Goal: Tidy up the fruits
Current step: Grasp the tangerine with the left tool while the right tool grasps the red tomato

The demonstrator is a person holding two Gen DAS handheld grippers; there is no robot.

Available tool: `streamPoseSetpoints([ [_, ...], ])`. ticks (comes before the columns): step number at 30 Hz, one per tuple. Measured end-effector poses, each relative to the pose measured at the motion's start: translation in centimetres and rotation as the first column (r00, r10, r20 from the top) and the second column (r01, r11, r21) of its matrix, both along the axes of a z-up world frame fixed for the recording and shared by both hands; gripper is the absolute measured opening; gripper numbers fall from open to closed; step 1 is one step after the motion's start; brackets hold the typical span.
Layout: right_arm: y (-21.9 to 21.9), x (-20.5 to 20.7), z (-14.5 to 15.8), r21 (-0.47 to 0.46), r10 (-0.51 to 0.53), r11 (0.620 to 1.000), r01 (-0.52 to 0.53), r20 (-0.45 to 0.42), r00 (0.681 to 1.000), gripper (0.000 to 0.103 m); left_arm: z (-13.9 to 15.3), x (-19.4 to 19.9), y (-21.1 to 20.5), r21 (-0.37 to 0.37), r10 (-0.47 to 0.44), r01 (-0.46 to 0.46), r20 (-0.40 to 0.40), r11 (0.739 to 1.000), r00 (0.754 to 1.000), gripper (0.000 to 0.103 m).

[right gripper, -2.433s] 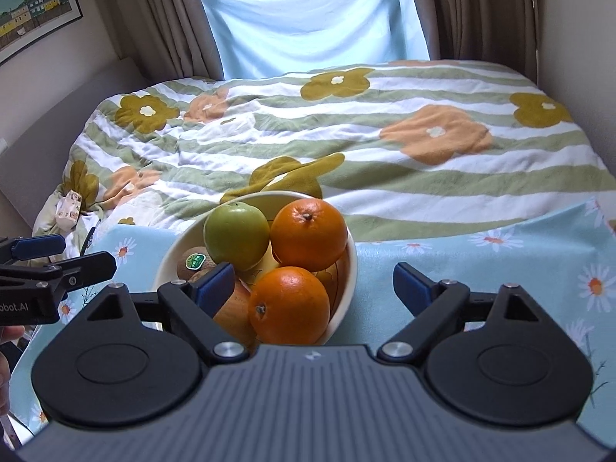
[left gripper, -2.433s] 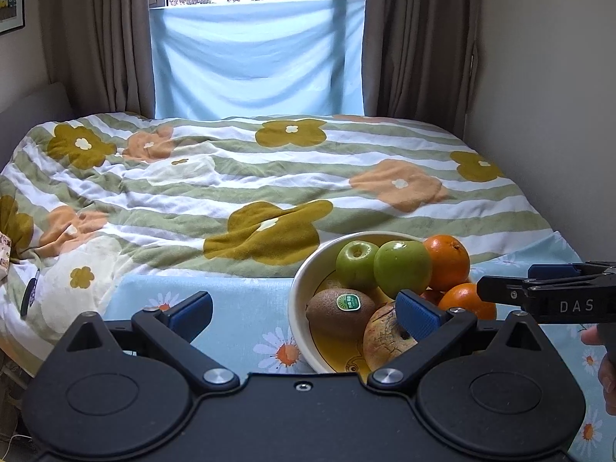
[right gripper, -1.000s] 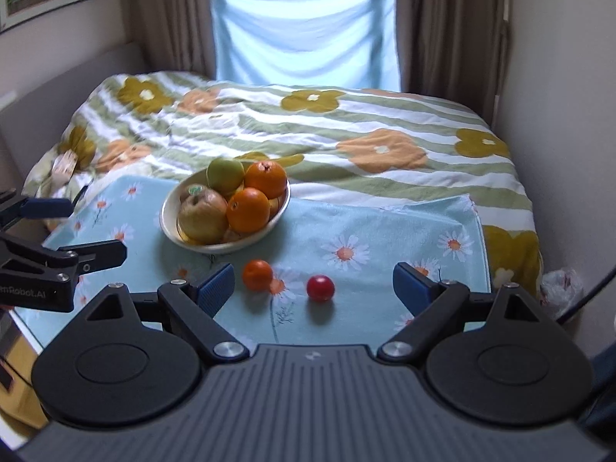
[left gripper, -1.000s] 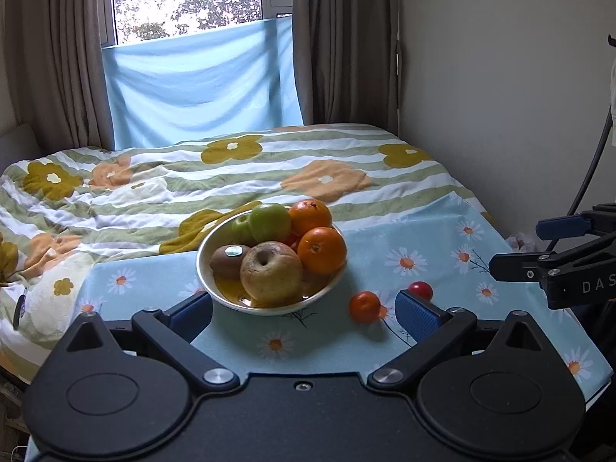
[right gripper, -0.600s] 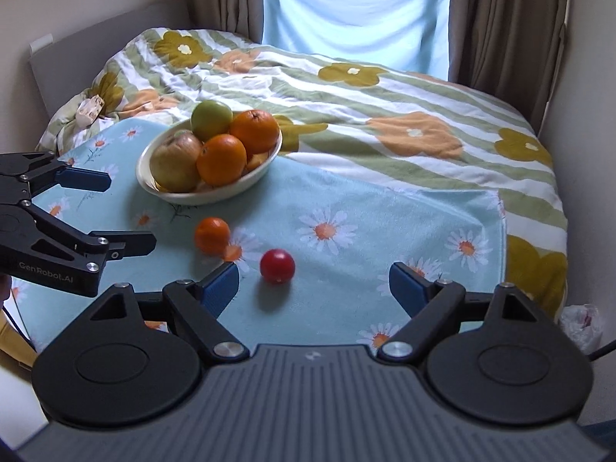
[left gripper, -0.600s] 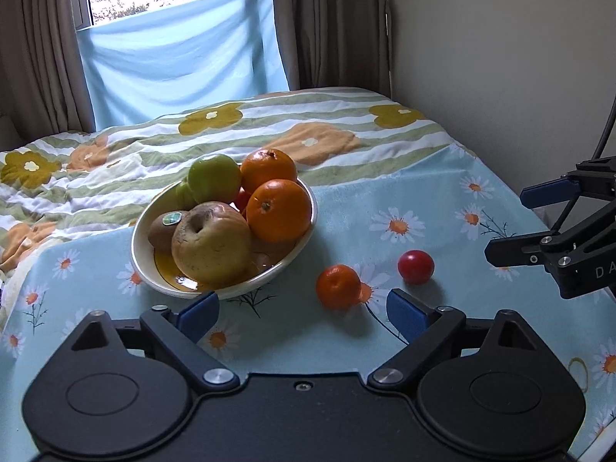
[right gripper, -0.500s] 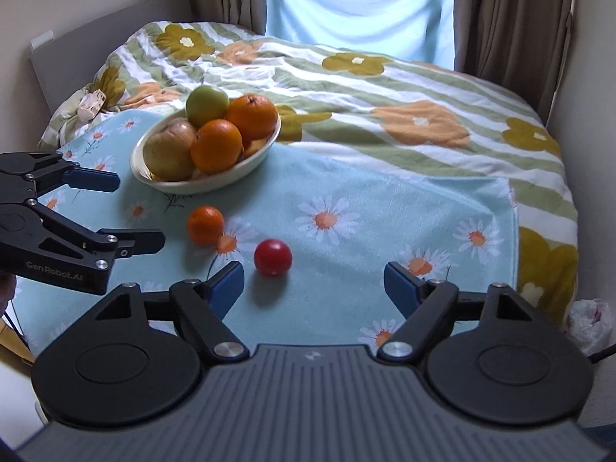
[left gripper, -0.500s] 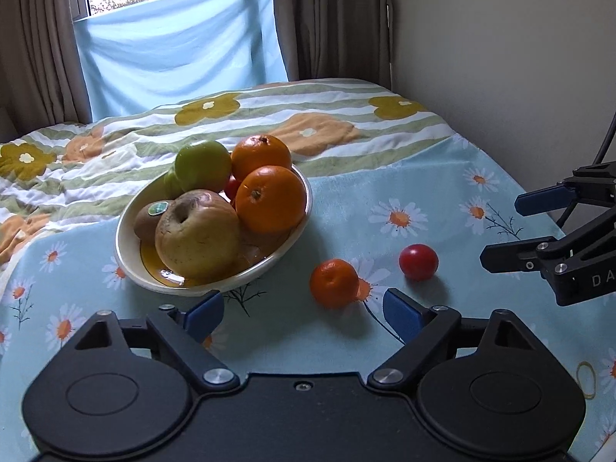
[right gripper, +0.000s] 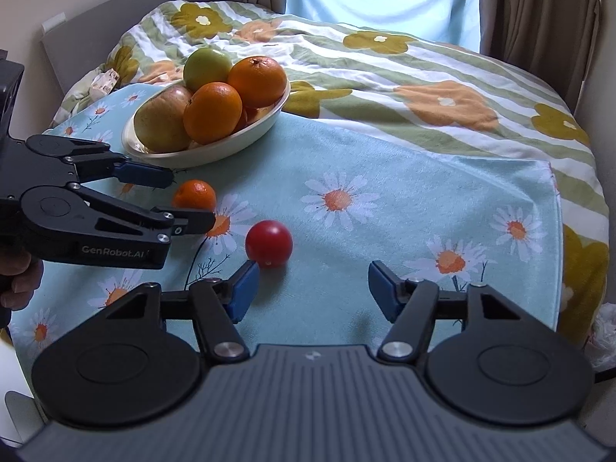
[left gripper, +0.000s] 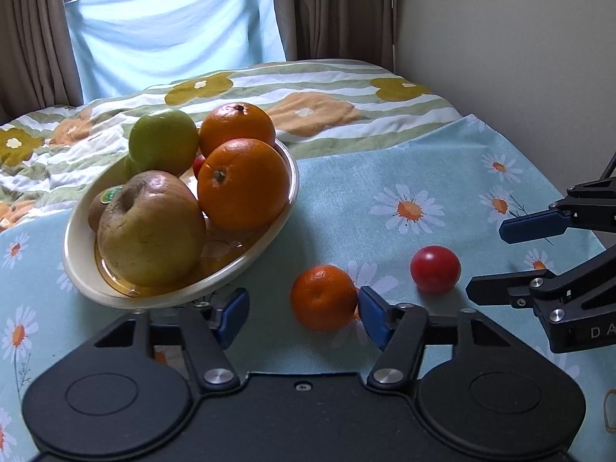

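Left wrist view. The left gripper stands wide open, nothing between its blue pads. The small mandarin lies on the daisy-print cloth, just ahead of the gap and toward the right-hand finger, whose pad sits close beside it (contact cannot be told). The red tomato lies further right, near the mandarin but apart from it. At the far right edge the right gripper comes in sideways, fingers spread, with the tomato just off its tips. The cream bowl sits to the left ahead, its near rim right above the left-hand finger. It holds a yellowish apple, two oranges, a green apple and a kiwi with a green sticker. A bit of red fruit shows between the oranges.

Right wrist view. The right gripper is wide open and empty. The tomato lies just beyond its left-hand fingertip, off to the left of the gap rather than inside it. The left gripper reaches in from the left, fingers parted, and the mandarin sits between its two tips. The bowl is behind, on the cloth's far-left part.

Only this view shows the mandarin properly bracketed by the left fingers, and the person's hand on the handle (lower left). The kiwi and its sticker show only in the left view. The flowered quilt lies behind the cloth.
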State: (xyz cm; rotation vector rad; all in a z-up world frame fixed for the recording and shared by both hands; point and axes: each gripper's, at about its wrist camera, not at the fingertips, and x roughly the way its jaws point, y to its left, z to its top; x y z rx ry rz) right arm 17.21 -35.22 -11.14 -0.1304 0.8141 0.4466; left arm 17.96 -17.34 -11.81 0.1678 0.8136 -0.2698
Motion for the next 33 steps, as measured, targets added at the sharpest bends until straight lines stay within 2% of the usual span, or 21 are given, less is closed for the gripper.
streamPoseSetpoints([
  [1,0.0,0.0,0.0,0.001,0.001,1.000,-0.001,-0.001,1.000,0.077,-0.1,0.1,0.0,-0.009,-0.005,0.005,-0.009,1.000,1.000,0.057],
  [3,0.1,0.2,-0.2,0.002,0.005,1.000,-0.005,-0.003,1.000,0.076,-0.2,0.1,-0.1,-0.031,-0.025,0.024,-0.017,0.999,1.000,0.041],
  [10,1.0,0.3,-0.5,0.003,0.043,0.999,-0.043,0.005,0.999,0.072,0.0,-0.3,-0.3,0.002,-0.019,0.019,-0.016,1.000,1.000,0.040],
  [15,1.7,0.6,-0.8,0.004,0.067,0.998,-0.067,-0.001,0.998,0.066,0.0,-0.5,0.4,-0.019,0.010,-0.010,-0.028,1.000,1.000,0.040],
  [20,2.1,0.9,-1.0,0.010,0.077,0.997,-0.077,0.000,0.997,0.063,0.1,-0.8,0.6,-0.008,0.015,-0.015,-0.024,1.000,1.000,0.040],
  [23,2.5,1.2,-1.2,0.012,0.087,0.996,-0.087,0.000,0.996,0.053,0.1,-0.8,0.6,-0.006,0.024,-0.024,-0.027,1.000,0.999,0.040],
  [27,3.0,1.3,-1.2,0.003,0.091,0.996,-0.091,0.014,0.996,0.052,0.2,-0.9,1.0,-0.010,0.055,-0.055,-0.036,0.998,0.998,0.040],
  [28,3.1,1.3,-1.2,0.004,0.094,0.996,-0.094,0.014,0.995,0.046,0.3,-1.0,1.1,-0.012,0.062,-0.062,-0.036,0.998,0.997,0.040],
  [33,3.2,1.0,-0.6,0.007,0.104,0.995,-0.104,0.026,0.994,0.044,1.1,-1.7,1.8,-0.017,0.091,-0.092,-0.027,0.996,0.995,0.040],
])
